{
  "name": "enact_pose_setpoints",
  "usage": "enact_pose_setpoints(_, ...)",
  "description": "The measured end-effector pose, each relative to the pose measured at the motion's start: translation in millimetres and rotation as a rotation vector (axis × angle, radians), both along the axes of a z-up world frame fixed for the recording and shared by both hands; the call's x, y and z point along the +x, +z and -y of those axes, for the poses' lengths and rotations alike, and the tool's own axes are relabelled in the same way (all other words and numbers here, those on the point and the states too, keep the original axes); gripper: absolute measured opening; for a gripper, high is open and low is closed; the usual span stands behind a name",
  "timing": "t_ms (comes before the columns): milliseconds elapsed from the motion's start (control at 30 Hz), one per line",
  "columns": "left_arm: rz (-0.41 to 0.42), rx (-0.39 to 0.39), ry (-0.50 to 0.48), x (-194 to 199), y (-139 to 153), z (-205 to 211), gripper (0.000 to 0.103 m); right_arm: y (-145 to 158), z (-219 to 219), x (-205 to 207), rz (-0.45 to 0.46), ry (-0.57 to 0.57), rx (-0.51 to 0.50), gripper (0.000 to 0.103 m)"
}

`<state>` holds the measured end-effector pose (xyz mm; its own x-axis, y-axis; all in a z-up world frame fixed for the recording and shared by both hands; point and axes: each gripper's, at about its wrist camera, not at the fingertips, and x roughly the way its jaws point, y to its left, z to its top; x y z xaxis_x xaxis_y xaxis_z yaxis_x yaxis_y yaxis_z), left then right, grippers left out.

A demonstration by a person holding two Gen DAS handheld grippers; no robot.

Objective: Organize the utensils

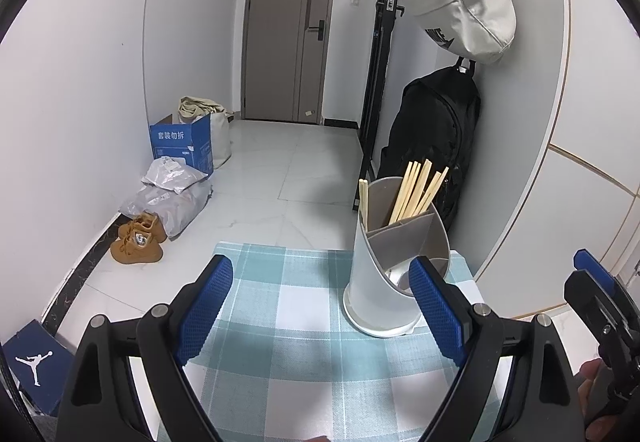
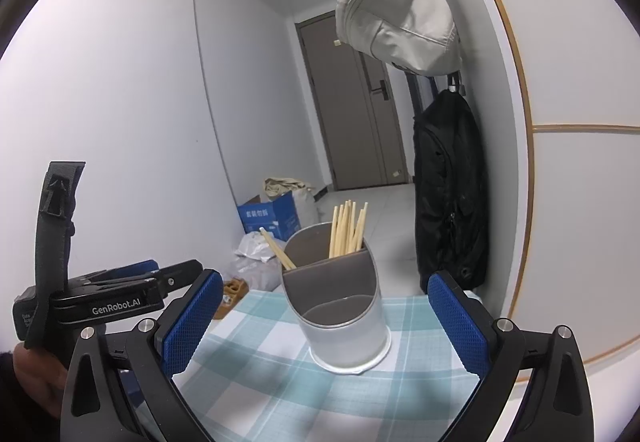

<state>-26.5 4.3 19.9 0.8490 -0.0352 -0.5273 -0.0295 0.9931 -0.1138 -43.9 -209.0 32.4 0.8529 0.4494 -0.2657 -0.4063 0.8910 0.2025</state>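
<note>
- Chopsticks (image 2: 347, 228) are standing in the back compartments of a grey holder (image 2: 344, 322) sitting on the checked bench (image 2: 280, 374).
- Bags are hanging on the wall behind.
- Left gripper (image 1: 320, 306) and right gripper (image 2: 326, 318) are hovering wide open, holding nothing.

Checked tablecloth (image 1: 304, 322): woven cloth, matt. Utensil holder (image 2: 344, 338): smooth plastic, satin white outside, grey partitions. Chopsticks (image 2: 348, 228): pale, bare wood. Gripper pads (image 1: 434, 306): blue, knurled, rubbery; frames matt black plastic with shiny metal pins. Floor tiles (image 1: 320, 170): glossy.
</note>
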Motion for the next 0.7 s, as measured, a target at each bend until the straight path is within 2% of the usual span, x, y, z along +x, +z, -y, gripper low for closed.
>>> enact_pose_setpoints(700,-0.004,-0.003,0.012,1.3,-1.7,-0.4,0.087,0.2,1.0,-0.3,-0.007,-0.004,0.004,0.103)
